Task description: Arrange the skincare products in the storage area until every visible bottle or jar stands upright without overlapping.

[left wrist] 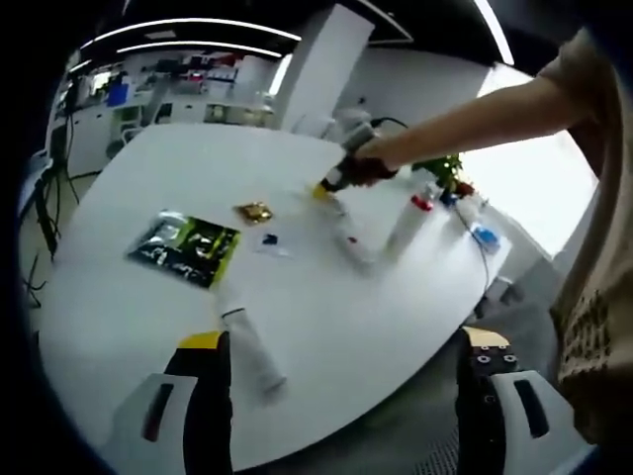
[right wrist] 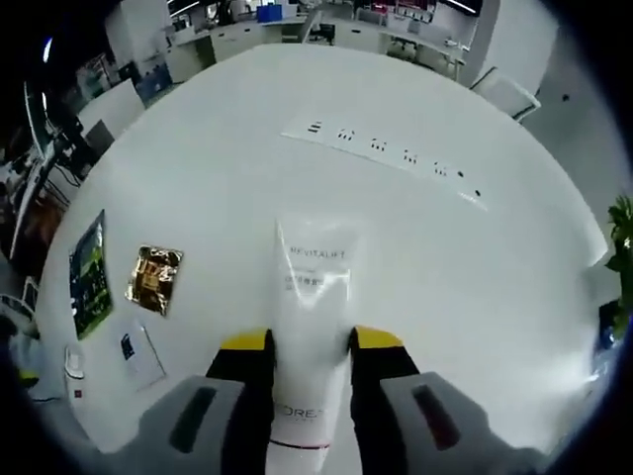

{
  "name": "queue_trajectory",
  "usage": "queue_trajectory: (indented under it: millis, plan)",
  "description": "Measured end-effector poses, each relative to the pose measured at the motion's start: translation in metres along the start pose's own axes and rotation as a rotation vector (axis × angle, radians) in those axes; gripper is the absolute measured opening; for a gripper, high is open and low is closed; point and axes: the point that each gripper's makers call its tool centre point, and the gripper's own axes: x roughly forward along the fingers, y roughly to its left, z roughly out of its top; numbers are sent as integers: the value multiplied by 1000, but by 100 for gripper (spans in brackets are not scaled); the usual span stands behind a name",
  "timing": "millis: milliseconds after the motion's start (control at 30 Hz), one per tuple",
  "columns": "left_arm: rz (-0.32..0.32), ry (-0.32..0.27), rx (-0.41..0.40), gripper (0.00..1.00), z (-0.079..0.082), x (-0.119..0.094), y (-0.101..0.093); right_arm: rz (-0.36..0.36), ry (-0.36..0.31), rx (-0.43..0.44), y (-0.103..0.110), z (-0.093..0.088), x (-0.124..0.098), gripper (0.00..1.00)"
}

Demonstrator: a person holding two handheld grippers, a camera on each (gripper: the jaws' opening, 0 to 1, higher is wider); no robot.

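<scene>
In the right gripper view, my right gripper point(right wrist: 312, 348) is shut on a white tube point(right wrist: 315, 282) printed REVITALIFT, whose flat end points forward over the white table point(right wrist: 415, 247). From the left gripper view, that right gripper point(left wrist: 334, 184) shows in a person's hand above the table's far side. Below it lies a white bottle point(left wrist: 352, 243) on its side, and a white bottle with a red cap point(left wrist: 410, 220) stands upright beside it. Another white tube point(left wrist: 253, 346) lies near my left gripper point(left wrist: 343, 391), which is open and holds nothing.
A black-and-green packet point(left wrist: 186, 248), a gold sachet point(left wrist: 254, 211) and a small card point(left wrist: 272, 240) lie mid-table. More small bottles point(left wrist: 467, 205) and a green plant point(left wrist: 441, 168) stand at the far right edge. Sockets point(right wrist: 386, 148) are set into the tabletop.
</scene>
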Motion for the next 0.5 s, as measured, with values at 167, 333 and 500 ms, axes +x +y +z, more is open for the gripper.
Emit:
queue_trajectory:
  millis: [167, 333, 500]
  plan:
    - [-3, -4, 2, 92, 1, -2, -3, 4, -40, 24, -4, 2, -14, 28]
    - [-8, -1, 20, 92, 2, -4, -10, 14, -71, 30, -3, 2, -28, 28]
    - [-6, 2, 32, 92, 2, -7, -14, 22, -93, 26, -1, 1, -39, 28]
